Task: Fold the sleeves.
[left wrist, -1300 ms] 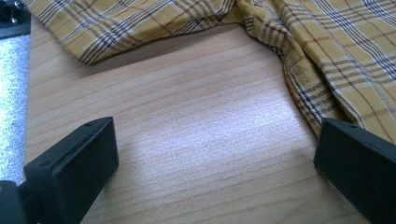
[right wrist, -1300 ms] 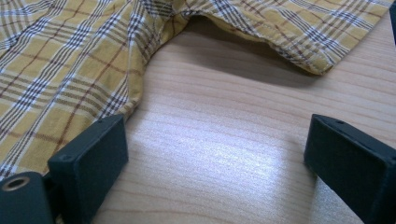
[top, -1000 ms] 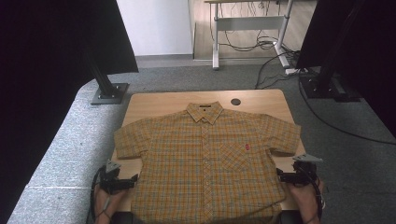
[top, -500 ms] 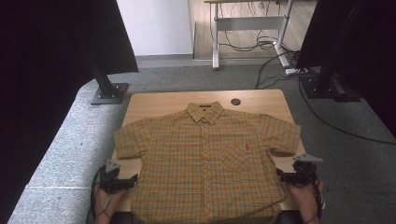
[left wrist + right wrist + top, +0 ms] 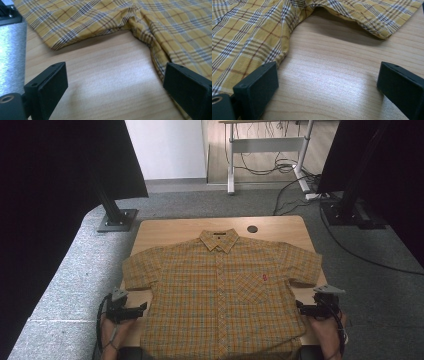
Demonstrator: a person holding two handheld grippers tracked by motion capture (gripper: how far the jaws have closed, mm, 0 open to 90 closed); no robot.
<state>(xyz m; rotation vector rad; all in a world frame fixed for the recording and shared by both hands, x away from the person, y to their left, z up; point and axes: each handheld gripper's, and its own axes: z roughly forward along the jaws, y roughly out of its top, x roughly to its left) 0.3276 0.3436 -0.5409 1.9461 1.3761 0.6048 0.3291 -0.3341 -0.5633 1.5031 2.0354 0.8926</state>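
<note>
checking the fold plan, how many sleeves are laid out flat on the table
2. The left sleeve spreads toward the table's left edge; the right sleeve spreads toward its right edge, on the plaid shirt.

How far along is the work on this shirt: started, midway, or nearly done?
Barely started. Done: the yellow plaid short-sleeved shirt lies spread flat, front up, collar away from the person, on the wooden table. In hand: the left hand-held gripper and right hand-held gripper sit open beside the side seams below each sleeve, gripping nothing. Left: no fold shows yet, so presumably all the folding.
</note>
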